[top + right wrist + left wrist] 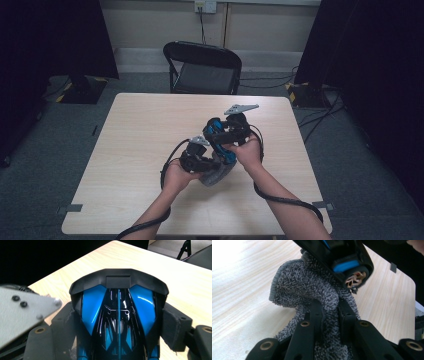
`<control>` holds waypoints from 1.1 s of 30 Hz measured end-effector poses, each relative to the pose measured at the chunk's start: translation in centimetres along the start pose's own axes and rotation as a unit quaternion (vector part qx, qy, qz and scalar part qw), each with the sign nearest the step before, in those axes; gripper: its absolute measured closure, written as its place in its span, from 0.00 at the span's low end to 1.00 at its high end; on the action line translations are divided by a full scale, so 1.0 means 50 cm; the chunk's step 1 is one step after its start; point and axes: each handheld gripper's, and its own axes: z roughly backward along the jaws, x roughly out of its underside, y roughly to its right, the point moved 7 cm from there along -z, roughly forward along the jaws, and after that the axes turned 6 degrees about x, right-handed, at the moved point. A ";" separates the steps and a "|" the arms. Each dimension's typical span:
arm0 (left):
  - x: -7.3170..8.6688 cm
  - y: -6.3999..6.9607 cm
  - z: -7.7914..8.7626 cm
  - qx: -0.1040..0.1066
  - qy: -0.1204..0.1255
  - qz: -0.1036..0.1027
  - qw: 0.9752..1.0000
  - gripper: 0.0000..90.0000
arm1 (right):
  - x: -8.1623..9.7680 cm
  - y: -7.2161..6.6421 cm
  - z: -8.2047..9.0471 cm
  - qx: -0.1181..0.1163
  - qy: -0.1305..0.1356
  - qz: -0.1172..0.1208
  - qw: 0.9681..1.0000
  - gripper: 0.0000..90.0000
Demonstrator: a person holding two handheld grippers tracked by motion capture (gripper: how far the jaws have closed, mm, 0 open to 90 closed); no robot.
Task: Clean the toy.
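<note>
A blue and black toy car (220, 139) is held above the table's middle, with my right gripper (226, 134) shut on it. In the right gripper view the car (118, 307) sits between the two padded jaws, one on each flank, its rear wing pointing away. My left gripper (209, 166) is shut on a grey terry cloth (218, 175) that hangs just below the car. In the left gripper view the cloth (299, 282) is pinched between the black jaws and bunches up against the car's underside and wheel (355, 279).
The pale wooden table (145, 125) has rounded corners. A black folding chair (202, 67) stands behind its far edge. Dark stands and cables lie on the grey floor to both sides. The left gripper's grey plate (22, 312) sits close beside the car.
</note>
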 end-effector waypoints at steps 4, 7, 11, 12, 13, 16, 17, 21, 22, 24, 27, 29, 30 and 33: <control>0.011 0.005 -0.008 0.006 -0.013 -0.002 1.000 0.86 | -0.003 0.002 0.001 0.000 0.000 -0.002 1.000 0.29; 0.019 0.010 -0.014 0.008 -0.022 -0.005 1.000 0.86 | -0.005 0.004 0.003 0.000 0.003 -0.004 1.000 0.29; 0.024 0.015 -0.017 0.007 -0.029 -0.011 0.999 0.86 | -0.007 0.009 0.007 -0.001 0.006 -0.010 1.000 0.29; 0.024 0.017 -0.017 0.008 -0.029 -0.011 0.999 0.86 | -0.008 0.012 0.008 0.000 0.006 -0.011 1.000 0.29; 0.025 0.018 -0.017 0.008 -0.031 -0.014 0.999 0.86 | -0.008 0.014 0.010 0.000 0.007 -0.014 1.000 0.29; 0.026 0.022 -0.018 0.009 -0.033 -0.017 0.999 0.86 | -0.009 0.023 0.016 0.003 0.010 -0.018 1.000 0.29; 0.027 0.023 -0.018 0.010 -0.035 -0.018 0.999 0.86 | -0.009 0.027 0.018 0.004 0.009 -0.018 1.000 0.29; 0.028 0.024 -0.011 0.009 -0.041 -0.024 0.999 0.86 | -0.008 0.041 0.029 0.009 0.011 -0.024 1.000 0.29; 0.027 0.024 -0.009 0.009 -0.038 -0.023 0.999 0.86 | -0.007 0.044 0.032 0.011 0.011 -0.025 1.000 0.29; 0.025 0.022 -0.001 0.005 -0.036 -0.025 0.999 0.86 | -0.004 0.052 0.037 0.013 0.011 -0.026 1.000 0.29; 0.024 0.015 0.014 -0.003 -0.034 -0.025 0.999 0.86 | 0.003 0.065 0.045 0.020 0.011 -0.033 0.999 0.29; 0.024 0.010 0.023 -0.007 -0.032 -0.024 0.999 0.86 | 0.008 0.074 0.050 0.020 0.010 -0.038 0.999 0.29; 0.025 0.008 0.028 -0.010 -0.031 -0.024 0.999 0.86 | 0.011 0.079 0.052 0.022 0.009 -0.038 0.999 0.29; 0.027 -0.001 0.041 -0.018 -0.030 -0.024 0.999 0.86 | 0.022 0.089 0.056 0.025 0.003 -0.040 0.999 0.29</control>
